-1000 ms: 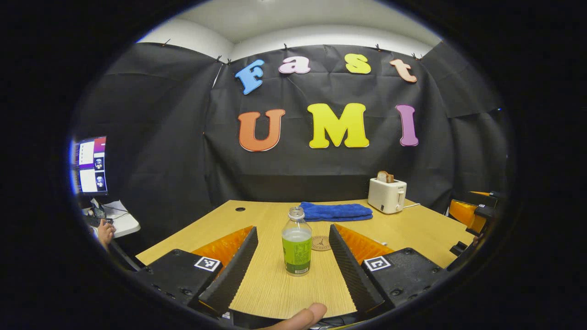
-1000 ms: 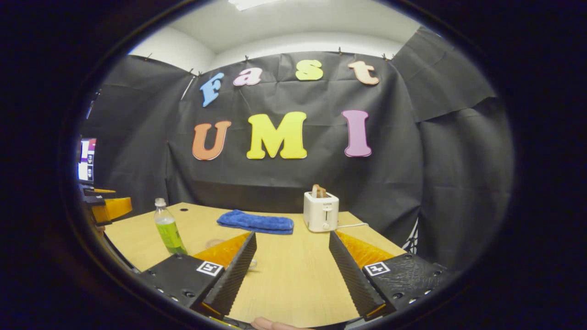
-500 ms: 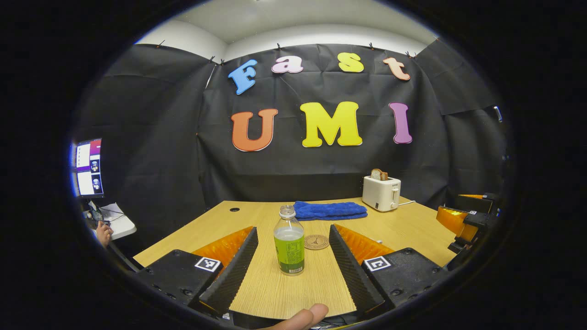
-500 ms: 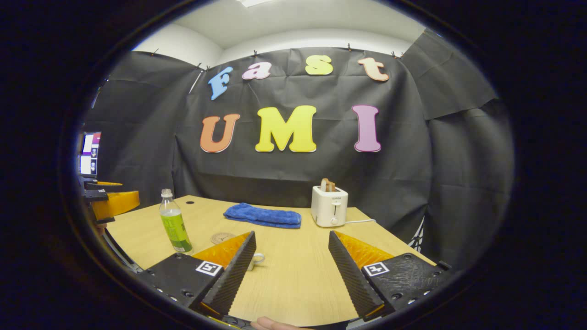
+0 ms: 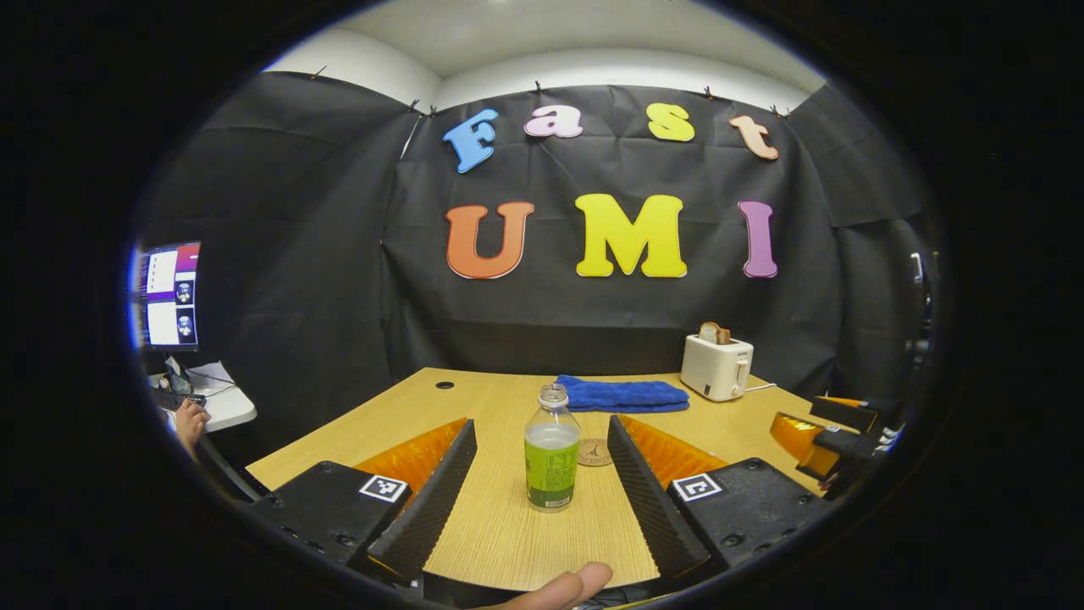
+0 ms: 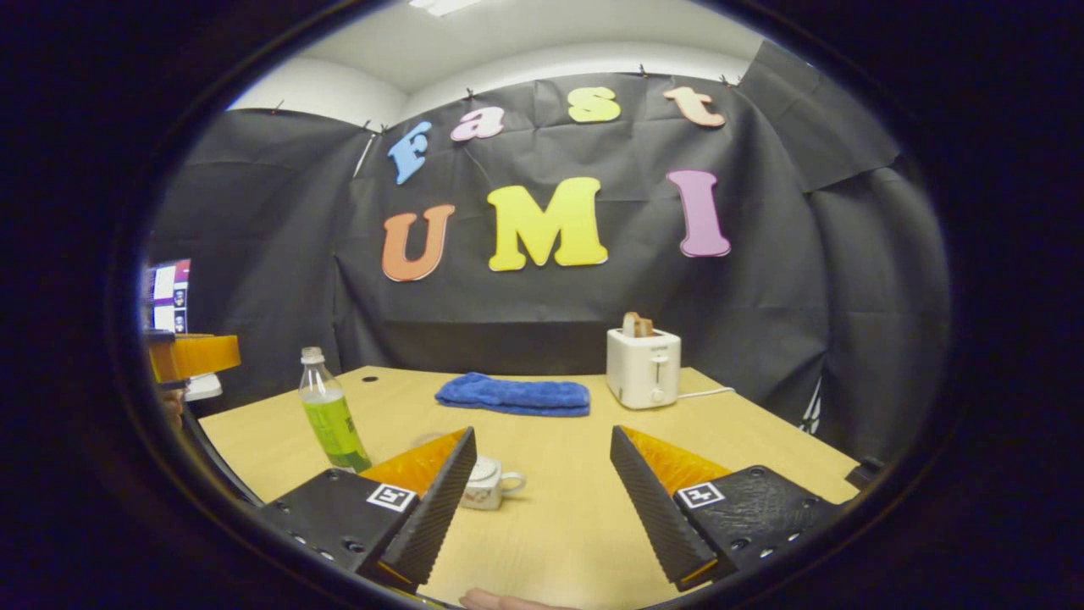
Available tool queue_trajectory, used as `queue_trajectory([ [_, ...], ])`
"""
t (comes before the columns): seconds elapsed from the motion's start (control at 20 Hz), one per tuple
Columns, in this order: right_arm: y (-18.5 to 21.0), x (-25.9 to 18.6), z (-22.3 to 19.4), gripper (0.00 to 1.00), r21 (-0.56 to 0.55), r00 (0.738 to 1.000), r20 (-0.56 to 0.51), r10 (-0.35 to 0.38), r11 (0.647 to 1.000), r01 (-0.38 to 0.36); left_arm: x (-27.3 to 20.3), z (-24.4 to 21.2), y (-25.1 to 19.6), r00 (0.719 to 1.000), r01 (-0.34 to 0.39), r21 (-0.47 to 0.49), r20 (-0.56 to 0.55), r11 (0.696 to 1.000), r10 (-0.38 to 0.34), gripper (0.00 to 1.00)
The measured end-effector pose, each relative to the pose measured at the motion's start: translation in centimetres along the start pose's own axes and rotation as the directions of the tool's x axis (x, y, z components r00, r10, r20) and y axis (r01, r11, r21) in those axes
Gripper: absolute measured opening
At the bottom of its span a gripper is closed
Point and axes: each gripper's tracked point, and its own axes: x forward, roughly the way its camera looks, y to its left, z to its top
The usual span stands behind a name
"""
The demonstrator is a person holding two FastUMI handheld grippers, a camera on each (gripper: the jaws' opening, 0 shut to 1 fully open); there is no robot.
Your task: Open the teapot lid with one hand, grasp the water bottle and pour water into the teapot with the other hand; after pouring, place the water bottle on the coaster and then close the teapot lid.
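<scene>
While the water bottle [image 5: 551, 449] stands upright on the table [image 5: 508, 542] between my left gripper [image 5: 542, 483]'s spread fingers, touching neither, with the coaster [image 5: 594, 452] just behind it, nothing is grasped yet. What I take for the teapot [image 6: 487, 483] sits half hidden behind one finger of my right gripper [image 6: 542, 496], also spread and empty. Next, I judge, the right must reach the lid before the left closes on the bottle.

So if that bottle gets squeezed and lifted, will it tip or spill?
Probably easy to tip: the bottle is tall and narrow, standing upright on the table. It may spill, since its mouth seems uncapped, though that is hard to tell. It looks like thin clear plastic, about two-thirds full, so it could dent under a hard squeeze.
</scene>
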Motion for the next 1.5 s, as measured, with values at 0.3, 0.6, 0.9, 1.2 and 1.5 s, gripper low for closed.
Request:
queue_trajectory([
  [0.3, 4.1, 5.9, -2.9, 0.95, -0.016, 0.997, -0.032, 0.065, 0.998, -0.065, 0.5, 0.1, 3.5, 0.998, -0.068, -0.006, 0.004, 0.998, 0.068, 0.98],
  [0.6, 5.2, 9.7, -6.0, 0.9, -0.017, 0.994, -0.112, 0.009, 1.0, -0.011, 1.6, -1.3, 6.0, 0.994, -0.109, -0.029, -0.034, 0.994, 0.108, 0.98],
  [0.9, 5.8, 11.1, -7.1, 0.58, -0.043, 0.993, -0.121, -0.019, 0.999, 0.014, 2.1, -2.1, 6.2, 0.992, -0.108, -0.025, -0.06, 0.994, 0.106, 0.98],
  [1.2, 6.1, 11.5, -8.0, 0.22, -0.069, 0.992, -0.126, -0.014, 0.998, 0.005, 2.4, -2.7, 5.7, 0.991, -0.103, -0.021, -0.084, 0.995, 0.1, 0.98],
  [1.5, 6.2, 11.8, -8.2, 0.09, -0.036, 0.99, -0.141, 0.012, 0.999, -0.018, 2.5, -2.9, 5.3, 0.992, -0.091, -0.019, -0.088, 0.996, 0.089, 0.98],
])
